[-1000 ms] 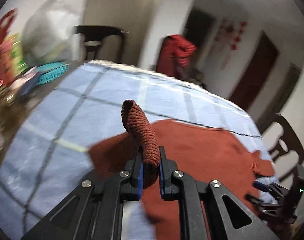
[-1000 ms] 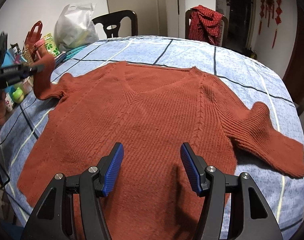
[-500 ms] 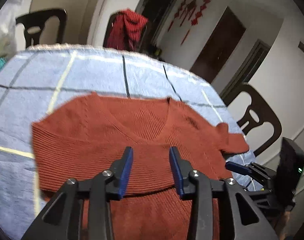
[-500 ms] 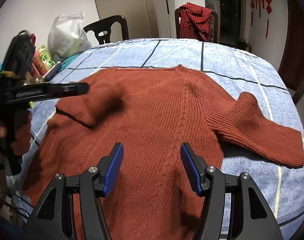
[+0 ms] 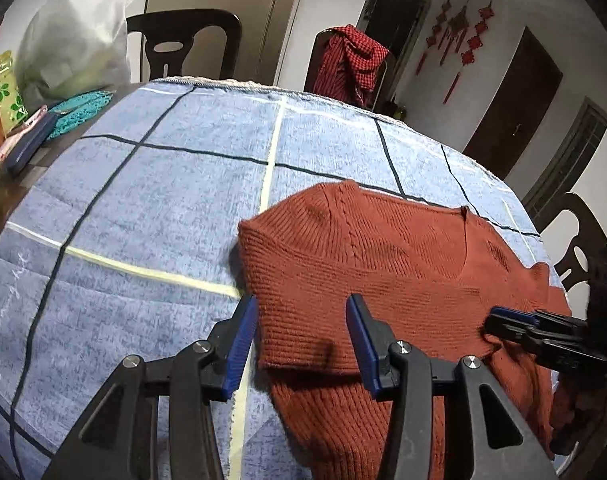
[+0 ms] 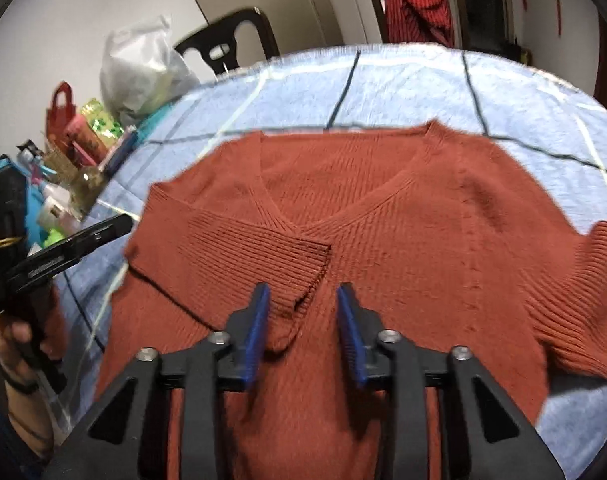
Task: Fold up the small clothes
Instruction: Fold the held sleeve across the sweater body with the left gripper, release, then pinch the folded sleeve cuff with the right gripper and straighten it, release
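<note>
Left gripper (image 5: pixel 301 334): jaws partly apart and opening, nothing pinched, hanging over the near left edge of the rust-red knit sweater (image 5: pixel 383 280), above the cuff end of the folded-in sleeve (image 6: pixel 239 256)

Right gripper (image 6: pixel 303 324): jaws at a middling gap and closing, pads not yet pressing anything, the sleeve cuff lying just under and between them in the right wrist view, somewhat blurred

Sweater spread flat, front up, V-neck toward the far side, on the blue checked cloth (image 5: pixel 163 200) covering the table; left sleeve laid across the chest, right sleeve (image 6: pixel 575 292) out to the right and partly bunched

Probably light, soft and limp: sags where unsupported, stretches along the ribbing, drags on the cloth instead of sliding. Not fragile, though loose knit may snag on a pad corner

Best taken by a pinch on doubled or firm parts: the ribbed cuff, the shoulder seam, the hem corners. For the right sleeve, a grip at the cuff seems soundest; for the body fold, both hem corners at once, so the fold line stays straight

Bags and bottles (image 6: pixel 87 148) well apart at the far left
</note>
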Tool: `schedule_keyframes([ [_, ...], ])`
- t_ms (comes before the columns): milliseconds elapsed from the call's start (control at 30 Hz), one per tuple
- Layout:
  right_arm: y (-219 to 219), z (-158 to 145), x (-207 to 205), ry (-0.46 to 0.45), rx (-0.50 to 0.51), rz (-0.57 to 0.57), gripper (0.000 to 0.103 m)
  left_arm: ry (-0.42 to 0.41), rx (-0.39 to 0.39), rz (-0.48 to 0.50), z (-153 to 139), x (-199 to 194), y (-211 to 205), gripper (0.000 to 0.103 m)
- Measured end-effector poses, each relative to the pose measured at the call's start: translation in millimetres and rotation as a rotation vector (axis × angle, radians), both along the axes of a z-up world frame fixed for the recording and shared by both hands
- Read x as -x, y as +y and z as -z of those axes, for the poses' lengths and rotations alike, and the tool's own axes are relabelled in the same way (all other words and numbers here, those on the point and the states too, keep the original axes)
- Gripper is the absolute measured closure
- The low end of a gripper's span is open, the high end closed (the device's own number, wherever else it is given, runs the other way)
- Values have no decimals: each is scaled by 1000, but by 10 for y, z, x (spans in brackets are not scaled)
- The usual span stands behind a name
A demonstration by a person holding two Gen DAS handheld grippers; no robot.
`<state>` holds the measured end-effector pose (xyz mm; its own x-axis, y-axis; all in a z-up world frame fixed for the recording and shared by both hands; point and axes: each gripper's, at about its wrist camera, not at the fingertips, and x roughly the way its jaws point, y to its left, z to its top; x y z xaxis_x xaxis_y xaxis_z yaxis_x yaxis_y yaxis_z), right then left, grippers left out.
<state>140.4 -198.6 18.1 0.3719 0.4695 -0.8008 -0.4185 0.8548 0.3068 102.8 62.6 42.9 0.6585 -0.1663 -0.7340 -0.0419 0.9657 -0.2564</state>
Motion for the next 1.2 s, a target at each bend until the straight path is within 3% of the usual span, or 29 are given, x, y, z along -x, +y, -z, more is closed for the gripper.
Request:
schedule_keyframes([
  [100,82,20,-13,-7,23,-18,83,-8,-5,8,-5,2,-29,54],
  [167,99,-9,-21,-15,23,-36,97,-12,-2,13,-12,7,-36,54],
  [233,91,-76,-41,-33,11,-50,99,-21,-1,20,-33,-17,-62,54],
  [433,12,-320,-194,-107,-19,-31,99,-52,-15,33,-93,-104,-127,54],
  [633,-120,-30,-402,-18,-17,36,99,36,-50,38,191,-229,-175,54],
  [867,-113,-286,-192,-131,-17,17,98,-17,-66,48,29,-129,-197,54],
  [1067,57,42,-314,-63,31,-33,98,29,-106,69,176,-352,-285,54],
  [1200,22,-53,-214,-95,62,-17,97,32,-124,77,188,-314,-301,54],
])
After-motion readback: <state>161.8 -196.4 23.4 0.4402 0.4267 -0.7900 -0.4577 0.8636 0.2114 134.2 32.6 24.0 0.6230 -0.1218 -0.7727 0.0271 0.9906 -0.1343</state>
